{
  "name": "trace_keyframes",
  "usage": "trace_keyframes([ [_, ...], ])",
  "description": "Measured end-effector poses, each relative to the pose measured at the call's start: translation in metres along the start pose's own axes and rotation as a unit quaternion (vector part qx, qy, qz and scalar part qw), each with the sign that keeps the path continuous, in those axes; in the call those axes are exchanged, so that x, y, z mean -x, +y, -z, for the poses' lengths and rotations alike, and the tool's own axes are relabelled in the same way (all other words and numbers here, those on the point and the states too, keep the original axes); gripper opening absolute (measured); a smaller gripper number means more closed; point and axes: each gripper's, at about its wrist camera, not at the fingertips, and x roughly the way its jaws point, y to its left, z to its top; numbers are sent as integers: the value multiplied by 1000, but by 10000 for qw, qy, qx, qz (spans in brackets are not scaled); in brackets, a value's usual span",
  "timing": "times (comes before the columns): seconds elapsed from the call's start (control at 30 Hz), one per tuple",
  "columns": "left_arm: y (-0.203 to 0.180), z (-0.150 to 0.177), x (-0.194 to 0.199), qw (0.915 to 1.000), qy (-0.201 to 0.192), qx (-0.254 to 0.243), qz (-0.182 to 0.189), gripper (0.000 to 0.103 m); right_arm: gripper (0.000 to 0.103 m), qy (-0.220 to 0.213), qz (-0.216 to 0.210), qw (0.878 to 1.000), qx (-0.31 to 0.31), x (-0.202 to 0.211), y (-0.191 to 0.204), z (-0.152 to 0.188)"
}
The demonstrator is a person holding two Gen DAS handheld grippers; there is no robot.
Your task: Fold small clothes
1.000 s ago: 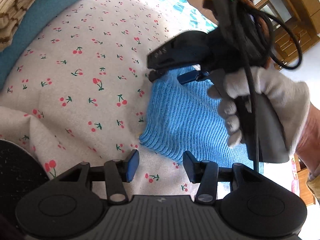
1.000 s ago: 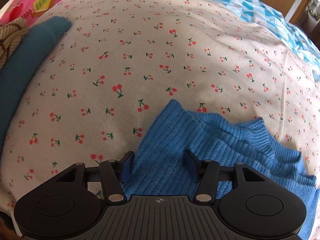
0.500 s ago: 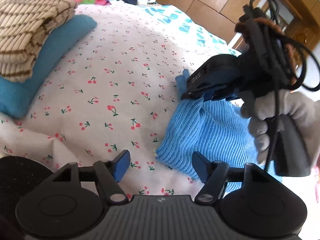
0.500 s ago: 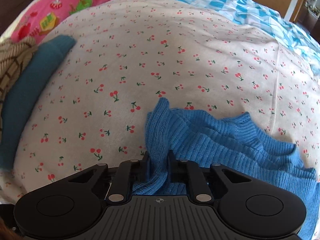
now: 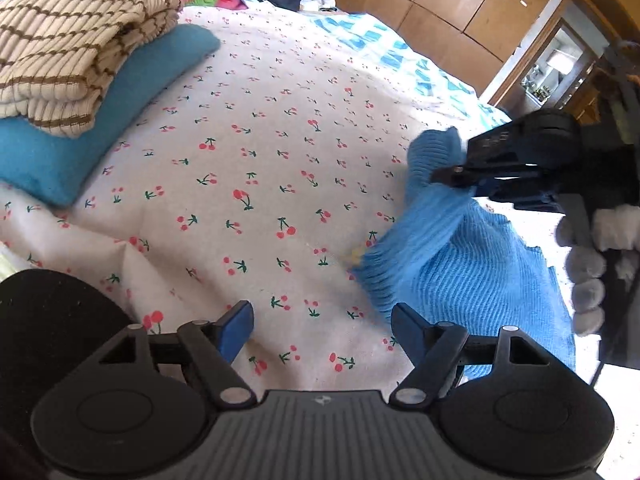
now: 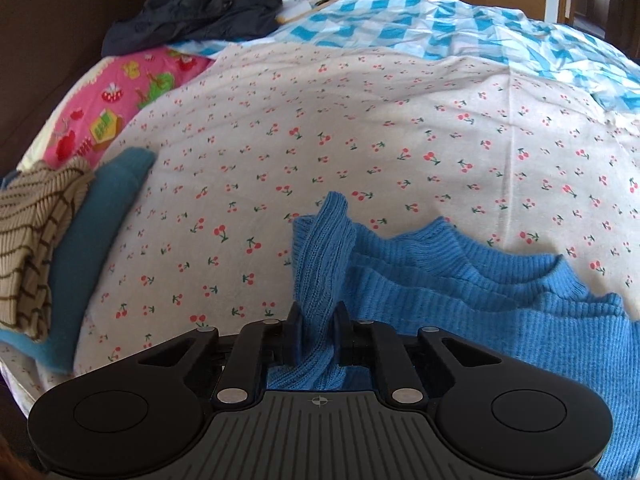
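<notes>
Left wrist view: two folded knits, a striped one (image 5: 76, 48) on a teal one (image 5: 120, 92), are stacked at the far left of the bed (image 5: 280, 120), so part of the task may be judged done. The blue sweater (image 5: 480, 272) is not yet folded; it lies rumpled on the cherry-print sheet at the right, with one corner raised clear of the bed.

That corner is pinched in the right tongs (image 6: 318, 336), whose jaws are drawn narrow on a bunched strip of knit. The right tongs are held by a gloved hand (image 5: 588, 264) above and beyond the sweater, tilted down toward the sheet.

The left tongs (image 5: 322, 330) are spread wide and hold nothing; they are kept low over bare sheet, with the sweater's near hem just beside the right finger.

Folding of the sweater, and its placing on the stack, are judged to be left.
</notes>
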Motion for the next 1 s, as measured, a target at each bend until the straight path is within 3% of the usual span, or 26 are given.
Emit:
trace_keyframes([
  [0.1,-6,-3,-9,9999,23,-50,-97,81,12,-56,-84,9998,-155,9,-12,1],
  [0.2,-16,-8,-17,9999,-102,1,-116,89,12,-73,-121,9996,-255,14,-20,4],
  [0.3,-34,-7,-21,9985,-375,-371,-144,89,12,-95,-121,9991,-392,16,-28,5],
  [0.37,-42,-8,-20,9972,-430,-614,35,82,12,-98,-146,9985,-512,18,-34,6],
  [0.47,-42,-7,-15,9949,-495,-860,204,81,12,-82,-160,9978,-643,20,-42,8],
  [0.6,-31,-7,-7,9959,-389,-634,521,81,12,-108,-252,9954,-917,19,-52,7],
  [0.67,-32,-7,-4,9951,-526,-574,615,86,12,-116,-295,9949,-954,18,-53,7],
  [0.83,-52,-9,-22,9942,-650,-797,306,89,12,-111,-335,9956,-864,22,-52,7],
  [0.9,-62,-11,-31,9924,-623,-1031,241,69,12,-81,-314,9954,-899,21,-54,7],
  [0.93,-64,-13,-35,9915,-544,-1110,401,51,12,-55,-296,9954,-914,20,-54,7],
  [0.97,-64,-14,-38,9912,-431,-1095,604,41,12,-27,-274,9955,-911,19,-54,8],
  [1.0,-64,-14,-39,9912,-355,-1041,739,37,12,7,-259,9956,-902,18,-54,8],
])
